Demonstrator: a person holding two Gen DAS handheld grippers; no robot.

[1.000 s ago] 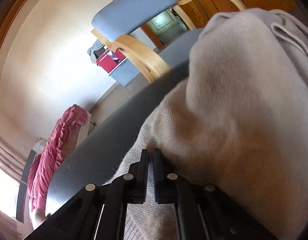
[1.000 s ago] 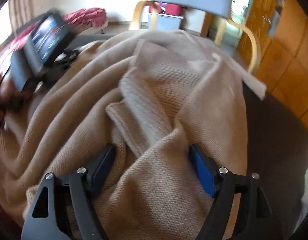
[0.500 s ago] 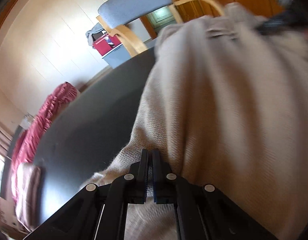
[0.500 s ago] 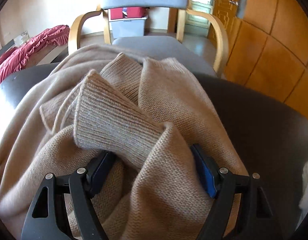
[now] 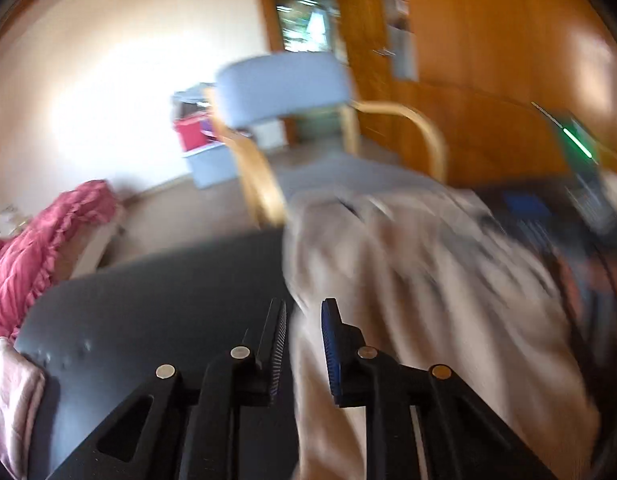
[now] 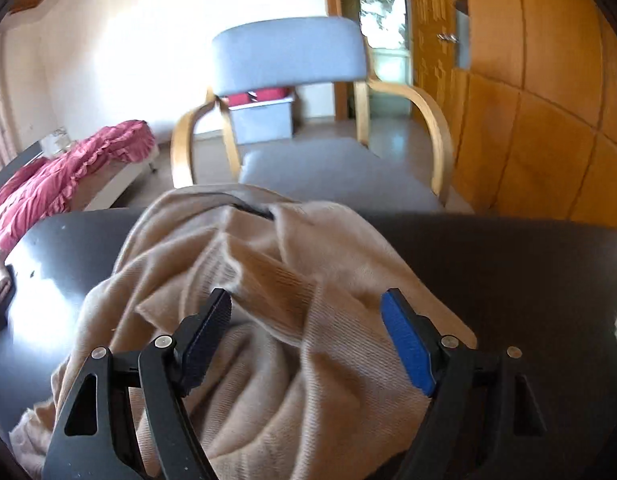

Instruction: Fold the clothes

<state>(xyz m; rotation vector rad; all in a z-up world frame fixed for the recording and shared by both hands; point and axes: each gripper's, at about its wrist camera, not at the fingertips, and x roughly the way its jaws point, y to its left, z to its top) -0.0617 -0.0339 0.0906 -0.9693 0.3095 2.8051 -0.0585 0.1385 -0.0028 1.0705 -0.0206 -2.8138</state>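
Two grippers work one beige sweater (image 6: 292, 320) bunched mid-frame on the dark table (image 6: 508, 272): our left gripper (image 5: 302, 336) is opening, cloth edge between its jaws, while our right gripper (image 6: 306, 332) hovers wide apart; we judge regrasping and flattening comes next

Left wrist view motion-blurred: beige sweater (image 5: 428, 280) smeared; dark device (image 5: 584, 184) at right edge unreadable, cut off.
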